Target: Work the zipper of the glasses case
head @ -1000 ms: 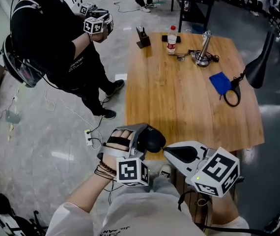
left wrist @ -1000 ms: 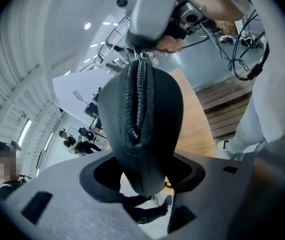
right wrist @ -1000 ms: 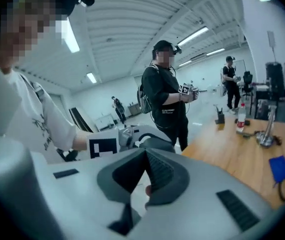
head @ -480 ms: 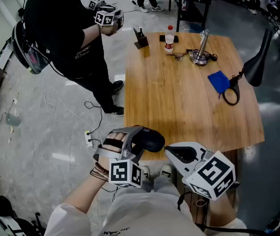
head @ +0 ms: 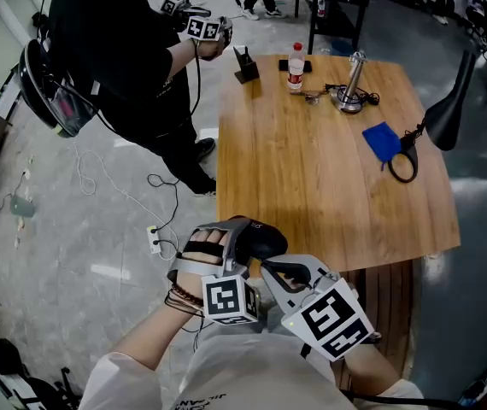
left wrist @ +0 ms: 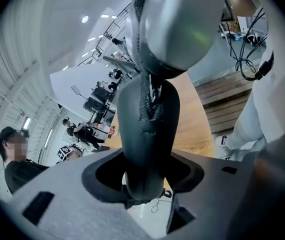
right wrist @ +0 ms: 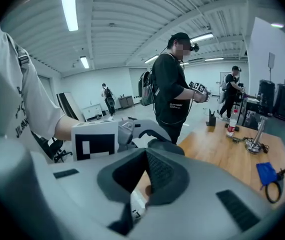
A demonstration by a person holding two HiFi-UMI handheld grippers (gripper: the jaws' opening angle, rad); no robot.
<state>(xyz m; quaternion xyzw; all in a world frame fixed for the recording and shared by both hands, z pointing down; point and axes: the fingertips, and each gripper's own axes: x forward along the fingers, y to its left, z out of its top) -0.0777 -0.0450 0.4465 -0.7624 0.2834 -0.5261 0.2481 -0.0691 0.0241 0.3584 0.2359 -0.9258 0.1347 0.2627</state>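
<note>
Grey workshop floor point(head: 81, 220) surrounds a wooden worktop point(head: 312, 178) that fills the centre and right of the head view. At upper left a person in black point(head: 115, 67) stands by the worktop's far corner, holding a second pair of tools point(head: 199, 26).

At lower centre, just off the worktop's near edge, the wearer's left tool point(head: 245, 244) is clamped on a black case point(head: 265, 242) and holds it in the air. Its jaws have just been closing, with the case between them. The right tool point(head: 269, 269), just right of and below the left one, points up-left at the case. Its jaws are drawn together at the tips, and its own view shows nothing between the pads.

In the left tool's view those tips touch the case at its zipper point(left wrist: 145, 101); whether they pinch the pull cannot be told.

A blue cloth point(head: 383, 143) lies at the worktop's right, and a bottle point(head: 297, 67) stands at its far edge.
</note>
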